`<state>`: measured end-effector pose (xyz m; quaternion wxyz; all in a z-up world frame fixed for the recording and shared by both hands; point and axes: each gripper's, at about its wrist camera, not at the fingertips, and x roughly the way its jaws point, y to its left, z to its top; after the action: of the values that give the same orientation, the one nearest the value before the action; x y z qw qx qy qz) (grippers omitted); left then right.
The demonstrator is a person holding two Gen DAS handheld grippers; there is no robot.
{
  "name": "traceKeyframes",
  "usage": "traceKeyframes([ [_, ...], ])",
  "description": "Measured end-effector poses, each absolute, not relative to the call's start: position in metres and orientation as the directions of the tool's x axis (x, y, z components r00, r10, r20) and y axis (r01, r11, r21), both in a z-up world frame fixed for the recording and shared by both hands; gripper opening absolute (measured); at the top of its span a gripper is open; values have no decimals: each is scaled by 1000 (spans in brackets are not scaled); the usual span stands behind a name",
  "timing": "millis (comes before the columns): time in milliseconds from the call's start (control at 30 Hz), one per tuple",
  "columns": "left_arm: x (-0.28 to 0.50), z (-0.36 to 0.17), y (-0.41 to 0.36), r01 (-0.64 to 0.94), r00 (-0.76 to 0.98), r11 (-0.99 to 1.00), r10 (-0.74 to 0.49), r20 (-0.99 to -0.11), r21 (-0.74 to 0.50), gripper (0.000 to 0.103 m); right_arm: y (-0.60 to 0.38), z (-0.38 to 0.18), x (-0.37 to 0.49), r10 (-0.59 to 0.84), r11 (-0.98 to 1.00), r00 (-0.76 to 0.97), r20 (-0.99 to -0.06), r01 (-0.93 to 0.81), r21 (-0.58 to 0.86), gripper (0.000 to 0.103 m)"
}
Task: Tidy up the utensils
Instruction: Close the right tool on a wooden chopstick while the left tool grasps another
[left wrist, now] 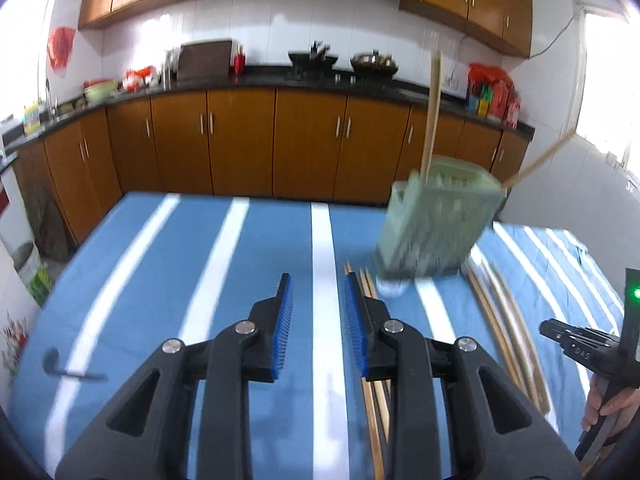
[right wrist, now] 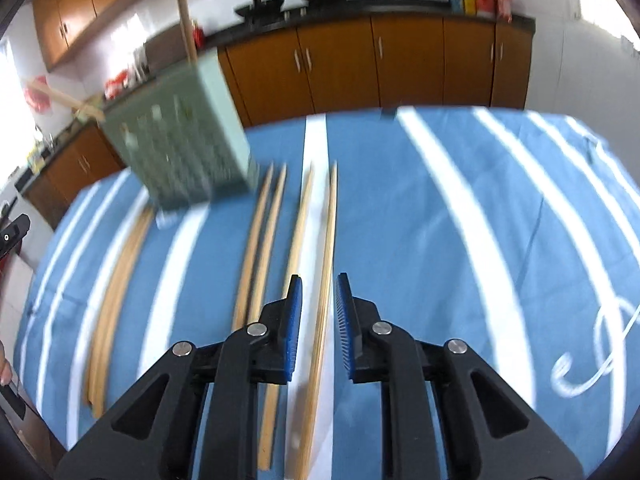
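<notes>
1. Black gripper arms with blue ribbed pads fill the foreground of both views; the left gripper (left wrist: 318,300) has its jaws parted over a white stripe of the blue striped cloth (left wrist: 160,280) on the counter, with nothing between them
2. Far left on the cloth lies a small dark utensil (left wrist: 60,366), too blurred to name, well apart from everything else
3. Wooden chopsticks (right wrist: 264,240) lie lengthwise in loose pairs across the middle of the cloth, probably laid out for picking one pair at a time
4. The green slotted holder (right wrist: 188,140) stands at the far end of them, already bearing a couple of sticks upright; judging by that, it is the place the rest should go
5. The right gripper (right wrist: 318,312) has its jaws apart, straddling one chopstick pair (right wrist: 326,280) without pressing it, seemingly lined up along the sticks so a close would catch them
</notes>
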<state>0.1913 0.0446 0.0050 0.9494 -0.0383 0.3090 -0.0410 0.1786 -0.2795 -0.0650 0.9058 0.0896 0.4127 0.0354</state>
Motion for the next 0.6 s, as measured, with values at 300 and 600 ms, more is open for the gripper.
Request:
traceKeyframes([
  [300,183,-49,28,85,723,989,-143,-676,-119,27,-294,-82,174,74,986,639,-765,67,151,7],
  [600,176,-70,15,128,678,984,-178,-713,-124,24,-298,-84,173,75,985,645,-760,72,158,7],
])
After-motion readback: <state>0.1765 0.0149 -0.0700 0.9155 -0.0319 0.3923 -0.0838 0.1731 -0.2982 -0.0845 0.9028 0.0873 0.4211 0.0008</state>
